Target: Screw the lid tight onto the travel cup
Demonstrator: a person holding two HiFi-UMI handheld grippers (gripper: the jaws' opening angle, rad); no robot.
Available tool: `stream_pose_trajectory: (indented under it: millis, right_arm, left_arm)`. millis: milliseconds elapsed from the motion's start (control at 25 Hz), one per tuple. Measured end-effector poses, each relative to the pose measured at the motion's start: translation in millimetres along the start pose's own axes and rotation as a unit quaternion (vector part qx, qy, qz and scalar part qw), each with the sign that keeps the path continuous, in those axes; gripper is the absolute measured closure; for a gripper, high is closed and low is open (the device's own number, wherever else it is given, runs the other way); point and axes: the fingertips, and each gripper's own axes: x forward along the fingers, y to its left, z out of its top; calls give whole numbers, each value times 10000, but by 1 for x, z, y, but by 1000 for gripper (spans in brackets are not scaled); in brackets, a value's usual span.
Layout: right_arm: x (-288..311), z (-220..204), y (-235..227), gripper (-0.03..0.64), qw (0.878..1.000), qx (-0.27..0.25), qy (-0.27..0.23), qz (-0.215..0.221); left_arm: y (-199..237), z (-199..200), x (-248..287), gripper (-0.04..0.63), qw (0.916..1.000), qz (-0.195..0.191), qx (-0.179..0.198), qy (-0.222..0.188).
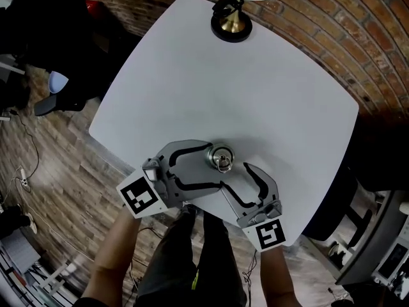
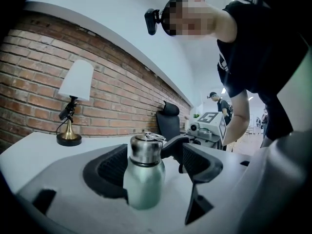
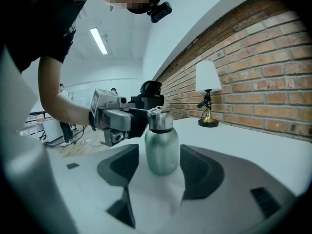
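On the table (image 1: 243,88), near its edge, the travel cup (image 1: 222,158) stands within the spread left tool (image 1: 215,167) and spread right tool (image 1: 234,176).

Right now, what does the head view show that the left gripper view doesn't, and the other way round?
Head view only: the wooden floor and the table in its whole outline.

Left gripper view only: the green side of the travel cup, a black office chair and the person bending over.

Both: the cup, upright with its steel lid on, between the open jaws of the left gripper; the lamp; the brick wall.
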Motion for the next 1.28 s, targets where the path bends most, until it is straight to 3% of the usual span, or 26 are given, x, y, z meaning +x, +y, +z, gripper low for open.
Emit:
stream_pose_trajectory:
  millis: [80, 200, 280, 360, 560, 800, 920, 1120, 1280]
  right_arm:
    - [-9, 0, -1, 402, 9999, 24, 77, -136]
    - [-22, 5, -1, 455, 9992, 29, 201, -335]
    - [-30, 11, -4, 521, 9984, 13, 238, -505]
    - [-39, 19, -4, 577, 9974, 19, 274, -668]
    - [-60, 43, -2, 588, 9964, -69, 156, -835]
    - [-84, 72, -1, 603, 9949, -89, 62, -1001]
    - [-99, 92, -1, 603, 9942, -148, -91, -1065]
    - [-129, 120, 0, 603, 9933, -88, -343, -1098]
    - [-143, 140, 3, 603, 9925, -178, -558, -1070]
  left_arm:
    - [-1, 0, -10, 258, 9991, 239, -342, -49]
    - [-1, -1, -26, 258, 9914, 752, -1067, -119]
    - [-2, 2, -31, 274, 9889, 930, -1150, -102]
    - [-8, 5, -34, 357, 9879, 966, -1206, -123]
    - [-20, -4, -44, 514, 9865, 1225, -1087, 86]
    - [-20, 18, -68, 561, 9701, 1975, -1409, -2]
    - [-20, 40, -78, 568, 9651, 2256, -1333, 10]
    - [-34, 98, -87, 568, 9685, 2367, -759, -150]
    - [-30, 145, -106, 569, 9615, 2693, -365, -416]
